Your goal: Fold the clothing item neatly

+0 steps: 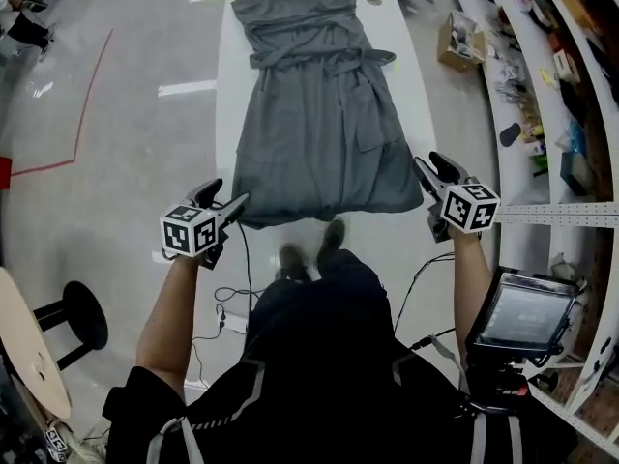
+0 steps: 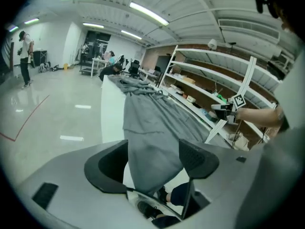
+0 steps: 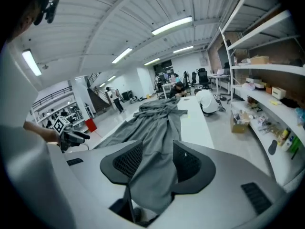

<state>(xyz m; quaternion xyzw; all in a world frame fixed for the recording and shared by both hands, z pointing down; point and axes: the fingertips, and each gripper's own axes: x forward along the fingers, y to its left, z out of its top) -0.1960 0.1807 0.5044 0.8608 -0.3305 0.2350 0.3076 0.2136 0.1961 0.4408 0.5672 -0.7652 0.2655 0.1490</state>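
A grey dress lies spread lengthwise on a long white table, its hem hanging over the near edge. My left gripper sits at the hem's left corner. In the left gripper view its jaws stand wide apart with the hanging grey cloth between them, and the pads do not press on it. My right gripper is at the hem's right corner. In the right gripper view its jaws are also apart, with the dress running between them and not pinched.
Shelves with clutter run along the right wall, and a cardboard box sits on the floor beside them. A tablet on a stand is at my right, a black stool at my left. Cables trail on the floor.
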